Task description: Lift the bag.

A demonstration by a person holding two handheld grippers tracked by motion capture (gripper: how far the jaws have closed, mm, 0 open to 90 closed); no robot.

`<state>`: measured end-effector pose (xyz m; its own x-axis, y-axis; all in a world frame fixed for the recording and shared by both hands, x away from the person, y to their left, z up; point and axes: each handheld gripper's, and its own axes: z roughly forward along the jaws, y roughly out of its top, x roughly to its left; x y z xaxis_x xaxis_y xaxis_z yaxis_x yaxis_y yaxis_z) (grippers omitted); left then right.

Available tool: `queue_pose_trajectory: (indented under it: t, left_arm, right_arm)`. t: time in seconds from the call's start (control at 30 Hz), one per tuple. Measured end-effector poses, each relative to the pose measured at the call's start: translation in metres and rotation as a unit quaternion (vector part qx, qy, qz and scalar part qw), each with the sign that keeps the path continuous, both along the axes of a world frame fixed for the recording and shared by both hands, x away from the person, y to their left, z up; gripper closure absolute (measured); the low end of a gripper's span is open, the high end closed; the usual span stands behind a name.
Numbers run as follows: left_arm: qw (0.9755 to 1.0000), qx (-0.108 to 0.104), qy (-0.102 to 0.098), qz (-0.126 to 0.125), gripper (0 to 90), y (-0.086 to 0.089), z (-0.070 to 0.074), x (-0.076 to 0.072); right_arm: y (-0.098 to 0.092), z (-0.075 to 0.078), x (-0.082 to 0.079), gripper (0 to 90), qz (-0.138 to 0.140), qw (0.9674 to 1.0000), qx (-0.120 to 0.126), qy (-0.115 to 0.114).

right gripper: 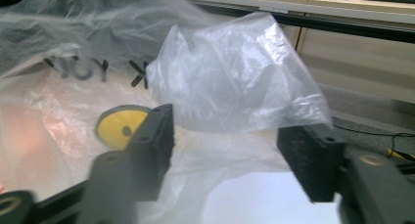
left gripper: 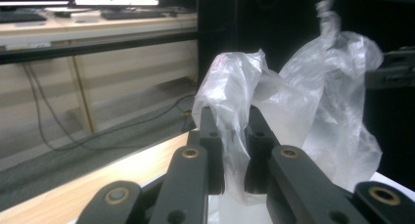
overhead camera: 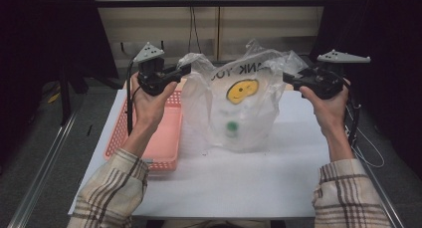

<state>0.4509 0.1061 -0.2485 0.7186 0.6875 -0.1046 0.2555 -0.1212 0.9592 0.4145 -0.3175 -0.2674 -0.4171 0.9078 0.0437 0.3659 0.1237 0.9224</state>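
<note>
1. Scene: one clear plastic bag (overhead camera: 242,106) stands on the white table (overhead camera: 239,188), printed with a yellow smiley (overhead camera: 242,90) and dark lettering. One pink basket (overhead camera: 161,138) sits just left of it, touching or nearly touching the bag's side.
2. Left gripper (overhead camera: 180,71): jaws nearly closed, pinching the bag's left handle (left gripper: 230,87). In the left gripper view the film runs down between the two pads and bunches above them, so the grip looks firm.
3. Right gripper (overhead camera: 287,77): jaws stand fairly wide. In the right gripper view the right handle (right gripper: 235,77) lies between and beyond the pads, and neither pad presses on it. Not gripped.
4. Bag position: centre of table, upright, held up on the left side; the right side stands slack.
5. Contents: a green blur (overhead camera: 232,126) shows through the film low in the bag; cannot tell what it is, or whether more is inside.
6. Progress, as judged: the work looks like holding the bag by both handles. Left handle done. Right handle left to take: pads must close on the film.
7. Risk, as judged: thin film may slip from the right pads if too little is caught.
8. Count: bag 1, handles 2, basket 1, grippers 2, hands 2.
</note>
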Motion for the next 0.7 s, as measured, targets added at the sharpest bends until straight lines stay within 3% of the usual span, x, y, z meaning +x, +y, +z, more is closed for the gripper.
queue_pose_trajectory:
  t: [0.17, 0.3, 0.47, 0.7]
  left_arm:
    - [0.9999, -0.005, 0.008, -0.006, 72.9, 0.002, 0.003, -0.004]
    - [0.9999, -0.004, 0.006, -0.011, 44.2, 0.003, 0.005, -0.012]
    - [0.9999, -0.004, -0.001, -0.014, 18.6, 0.009, 0.007, -0.028]
    - [0.9996, 0.007, -0.012, -0.026, 10.1, 0.029, 0.0, -0.054]
  right_arm:
    - [0.0, -0.005, -0.01, 26.2, -0.005, 1.0, 0.002, 0.005]
    - [0.003, -0.01, -0.021, 22.7, -0.006, 1.0, 0.001, -0.001]
    - [0.003, -0.016, -0.033, 21.3, -0.013, 0.9999, -0.002, -0.006]
    - [-0.001, -0.022, -0.052, 18.5, -0.017, 0.9998, 0.0, -0.011]
